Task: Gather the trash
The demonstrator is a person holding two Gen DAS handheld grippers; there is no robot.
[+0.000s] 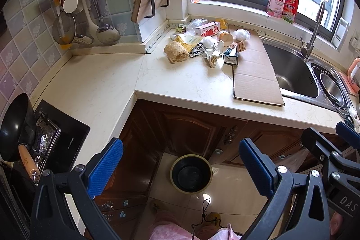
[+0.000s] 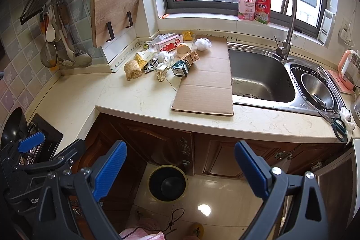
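A heap of trash (image 1: 207, 42) (image 2: 166, 55) lies at the back of the cream counter: a tan loofah (image 1: 176, 51) (image 2: 132, 69), a pink carton (image 1: 207, 29) (image 2: 169, 42), crumpled white paper (image 1: 241, 34) (image 2: 203, 44), a small dark box (image 1: 231, 57) (image 2: 179, 68) and wrappers. A flat cardboard sheet (image 1: 254, 73) (image 2: 207, 80) lies beside the sink. A round black bin (image 1: 191, 173) (image 2: 167, 182) stands on the floor below. My left gripper (image 1: 181, 163) and right gripper (image 2: 180, 163) hover open and empty above the floor, well short of the trash.
The steel sink (image 2: 261, 75) and tap (image 2: 288, 24) are to the right, scissors (image 2: 337, 125) at the counter's right edge. A wok (image 1: 15, 127) sits on the hob at left. A cutting board (image 2: 114, 12) and hanging utensils (image 1: 74, 15) line the wall. Wooden cabinet doors (image 2: 162, 141) stand below the counter.
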